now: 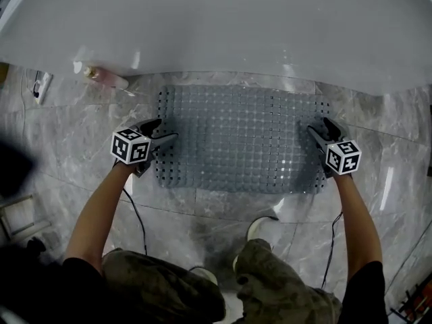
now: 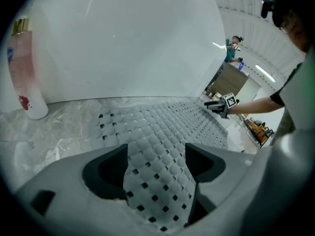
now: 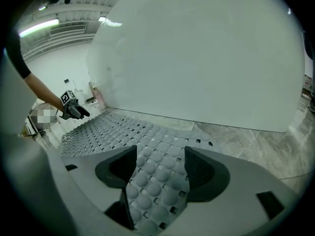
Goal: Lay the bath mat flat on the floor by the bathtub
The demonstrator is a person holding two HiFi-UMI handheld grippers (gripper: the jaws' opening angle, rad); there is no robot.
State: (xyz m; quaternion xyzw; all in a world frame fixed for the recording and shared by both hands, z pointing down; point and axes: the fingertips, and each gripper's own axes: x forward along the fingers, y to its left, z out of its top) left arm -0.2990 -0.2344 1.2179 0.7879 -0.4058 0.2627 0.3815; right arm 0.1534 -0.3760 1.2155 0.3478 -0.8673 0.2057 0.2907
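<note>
Flat on the marble floor (image 1: 64,137), the grey perforated bath mat (image 1: 239,137) lies just beside the white bathtub (image 1: 223,25). The left gripper (image 1: 164,131) and right gripper (image 1: 322,127) sit at its two short ends, fingers spread and released, with the mat's edge showing between them. A pink bottle (image 1: 104,77) with a gold cap stands by the tub, its label too blurred to read. The person's shoe (image 1: 260,227) is near the mat's front edge.

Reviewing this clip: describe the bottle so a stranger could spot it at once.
Find the white bathtub filling the top of the head view. At its foot, on the marble floor left of the grey bath mat, stands a bottle. It alone is pink, with a gold cap.
</note>
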